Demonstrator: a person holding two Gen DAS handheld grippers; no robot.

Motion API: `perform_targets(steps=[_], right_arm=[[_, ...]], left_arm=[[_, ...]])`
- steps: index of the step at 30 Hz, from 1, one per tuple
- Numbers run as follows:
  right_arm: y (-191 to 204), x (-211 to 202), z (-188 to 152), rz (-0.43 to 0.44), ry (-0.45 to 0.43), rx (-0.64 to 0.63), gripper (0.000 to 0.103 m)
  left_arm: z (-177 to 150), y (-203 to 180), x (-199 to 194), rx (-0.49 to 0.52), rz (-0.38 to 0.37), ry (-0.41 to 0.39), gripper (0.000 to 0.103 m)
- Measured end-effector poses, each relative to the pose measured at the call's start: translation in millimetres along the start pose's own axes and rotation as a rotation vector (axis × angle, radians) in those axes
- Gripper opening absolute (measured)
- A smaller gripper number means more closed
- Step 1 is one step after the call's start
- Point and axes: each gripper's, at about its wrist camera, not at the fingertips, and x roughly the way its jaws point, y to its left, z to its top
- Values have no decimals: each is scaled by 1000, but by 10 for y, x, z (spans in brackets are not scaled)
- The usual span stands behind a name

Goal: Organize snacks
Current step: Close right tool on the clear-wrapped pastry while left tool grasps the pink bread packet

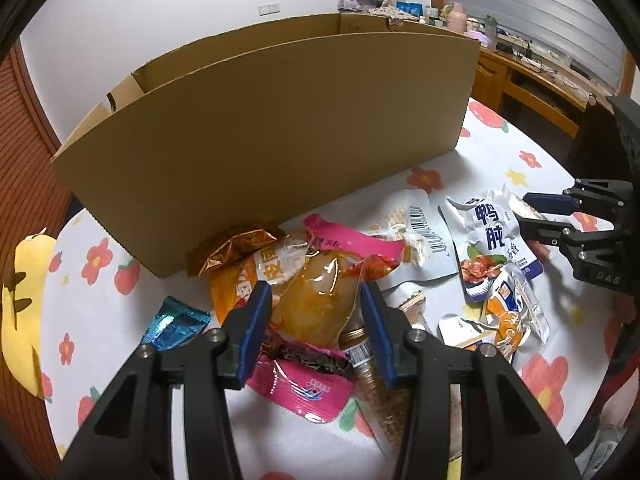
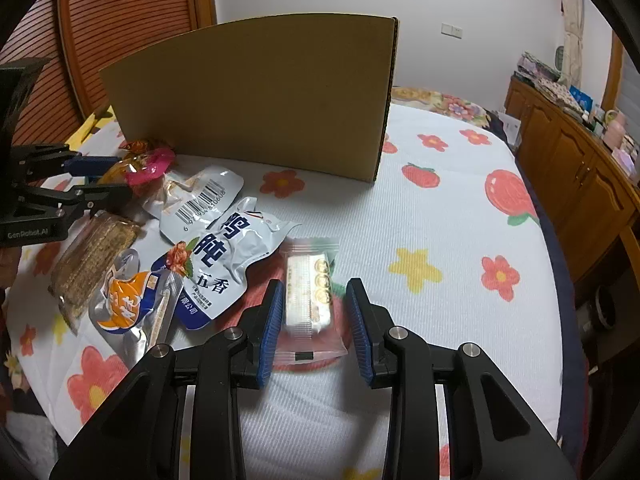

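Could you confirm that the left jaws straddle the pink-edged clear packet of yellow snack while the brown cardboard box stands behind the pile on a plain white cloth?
Not quite: the cloth is not plain; it is white with red and yellow flowers and fruit, as the right wrist view shows. Otherwise correct: the left gripper straddles the pink-edged clear packet of yellow snack, and the brown cardboard box stands behind the pile.

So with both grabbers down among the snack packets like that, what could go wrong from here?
The left gripper straddles the pink-ended pouch, which lies on other packets; a lift could drag them along. The right gripper's jaws leave a gap around the clear-wrapped biscuit pack, so it might slip. The cardboard box wall stands tall; packets may snag it.
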Motion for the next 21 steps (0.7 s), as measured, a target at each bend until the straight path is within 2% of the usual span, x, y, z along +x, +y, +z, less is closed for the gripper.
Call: perform_targets(steps=[5,9,16,19,21], right_arm=[[0,-1,0,0,0,0,32],[-1,-1,-1,0,0,0,32],[-2,-2,-4,2,-1,2,32],[7,-7,-6,5,-6,1,22],[17,-13,-11,1,-10,-1,20]], left_arm=[[3,-20,30,22,2,-1,46],[-36,-47,0,39,16,-17,42],[-130,26,-175,-35,-21,-69,41],[-170,56,-271,-62,-29,-97,41],[-195,81,-329,-79,-38,-113,41]])
